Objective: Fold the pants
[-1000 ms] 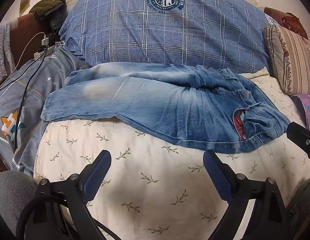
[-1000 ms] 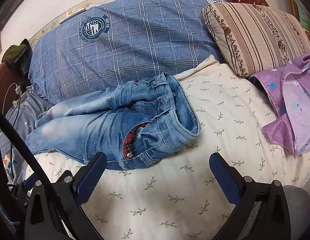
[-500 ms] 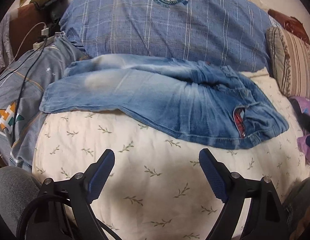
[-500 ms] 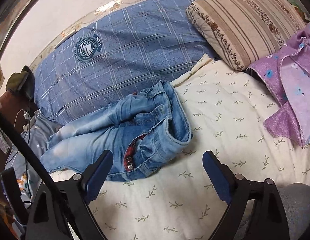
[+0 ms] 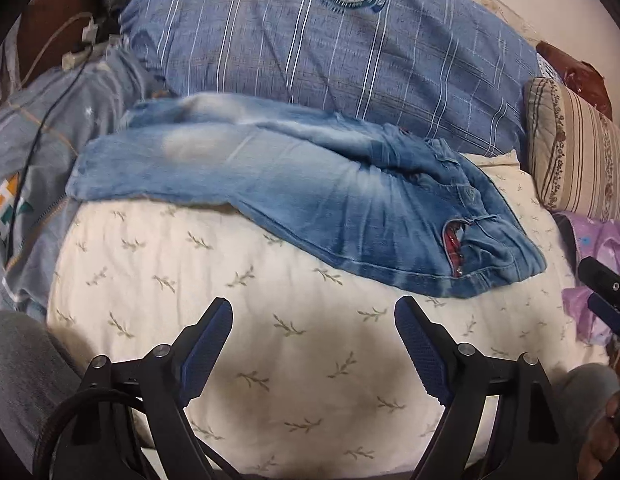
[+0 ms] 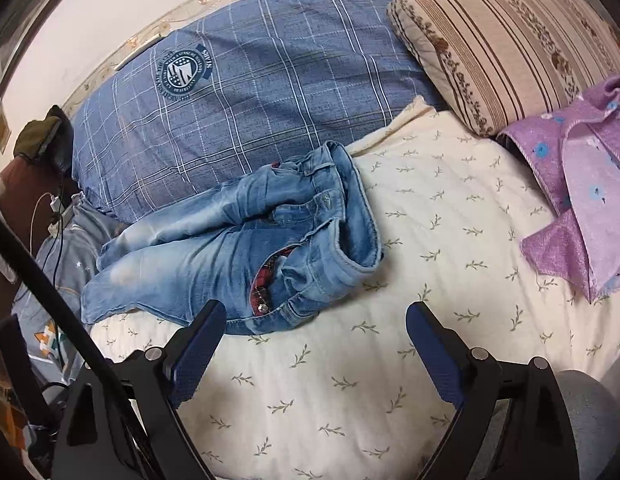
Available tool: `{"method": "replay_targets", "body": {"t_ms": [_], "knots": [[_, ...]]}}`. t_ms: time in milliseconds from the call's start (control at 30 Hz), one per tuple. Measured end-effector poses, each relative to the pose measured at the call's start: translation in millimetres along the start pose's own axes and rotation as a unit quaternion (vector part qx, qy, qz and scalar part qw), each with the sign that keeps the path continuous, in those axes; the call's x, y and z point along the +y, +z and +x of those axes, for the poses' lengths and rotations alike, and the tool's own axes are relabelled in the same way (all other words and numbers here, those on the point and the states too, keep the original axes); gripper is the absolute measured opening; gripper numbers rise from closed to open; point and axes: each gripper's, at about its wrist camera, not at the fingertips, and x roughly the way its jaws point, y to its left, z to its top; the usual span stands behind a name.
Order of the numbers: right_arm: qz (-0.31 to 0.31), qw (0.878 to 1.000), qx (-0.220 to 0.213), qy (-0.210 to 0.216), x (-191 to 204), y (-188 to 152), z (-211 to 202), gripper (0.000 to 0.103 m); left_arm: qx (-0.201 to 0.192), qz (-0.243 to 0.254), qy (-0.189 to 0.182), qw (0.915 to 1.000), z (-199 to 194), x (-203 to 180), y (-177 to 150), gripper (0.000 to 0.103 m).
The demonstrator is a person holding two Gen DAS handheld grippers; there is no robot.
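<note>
Left wrist view: left gripper (image 5: pixel 313 322) jaws apart, empty, over cream leaf-print bedsheet (image 5: pixel 269 344). Faded blue denim pants (image 5: pixel 310 200) lie unfolded along bed's far edge, against blue plaid pillow (image 5: pixel 350 60). Risk: single-layer grab drags legs askew

Right wrist view: right gripper (image 6: pixel 316 326) jaws apart, empty, near waistband. Purple floral garment (image 6: pixel 582 208) at right edge, striped pillow (image 6: pixel 506 40) behind; both crowd folding space

I see soft, warm indoor light, even across the bedsheet (image 6: pixel 430 216), with no glare. A dull grey shadow sits on the sheet between my left gripper (image 5: pixel 313 322) fingers. The left view is smeared by motion blur, worst on the jeans (image 5: pixel 269 184); the right view is sharper. Both fisheye frames bow strongly and fall to black at the corners.
</note>
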Motion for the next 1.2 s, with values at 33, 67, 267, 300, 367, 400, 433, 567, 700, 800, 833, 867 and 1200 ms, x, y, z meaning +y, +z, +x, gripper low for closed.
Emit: {"method": "replay_targets", "body": {"t_ms": [33,67,267,300,367,400,433,567,700,800,833,867,1200], "knots": [[0.0,1.0,0.005,0.001,-1.2,3.3,1.4,0.092,0.011,-0.011,-0.011,0.9998,2.1,1.7,5.4,0.083],[-0.002,1.0,0.009,0.001,-2.0,7.7,3.5,0.092,0.023,-0.022,-0.026,0.9991,5.8,3.3,14.9,0.083],[0.02,0.996,0.087,-0.006,-25.1,44.0,57.9,0.092,0.089,-0.058,-0.044,0.9933,49.1,10.2,68.7,0.083],[0.024,0.995,0.1,0.0,-29.9,47.7,72.4,0.092,0.097,-0.058,-0.041,0.9927,60.3,10.2,75.4,0.083],[0.038,0.993,0.109,0.011,-38.1,46.9,90.1,0.091,0.117,-0.062,-0.046,0.9901,83.7,15.2,81.7,0.076],[0.044,0.992,0.115,0.02,-43.2,42.1,99.2,0.086,0.123,-0.065,-0.05,0.9891,91.4,17.6,79.7,0.074],[0.045,0.991,0.121,0.022,-45.6,38.1,104.3,0.084,0.128,-0.075,-0.06,0.9871,99.5,23.1,75.2,0.07],[0.061,0.987,0.146,0.039,-52.7,29.1,118.0,0.078,0.111,-0.114,-0.08,0.984,113.3,35.2,69.6,0.07],[0.057,0.985,0.15,0.058,-45.6,30.9,125.7,0.043,0.123,-0.105,-0.103,0.9814,136.9,32.0,77.3,0.07],[0.049,0.988,0.14,0.048,-43.2,32.0,125.4,0.029,0.105,-0.099,-0.08,0.9863,147.0,32.9,82.8,0.045],[0.053,0.988,0.135,0.047,-45.5,32.2,124.4,0.028,0.106,-0.097,-0.072,0.9871,151.0,34.2,82.9,0.03],[0.059,0.988,0.132,0.046,-49.4,33.3,123.6,0.027,0.106,-0.096,-0.067,0.9875,151.0,34.9,81.6,0.023],[0.057,0.995,0.072,0.032,-47.1,42.4,80.1,0.013,0.082,-0.07,-0.073,0.9915,96.6,26.3,60.2,0.003]]}}
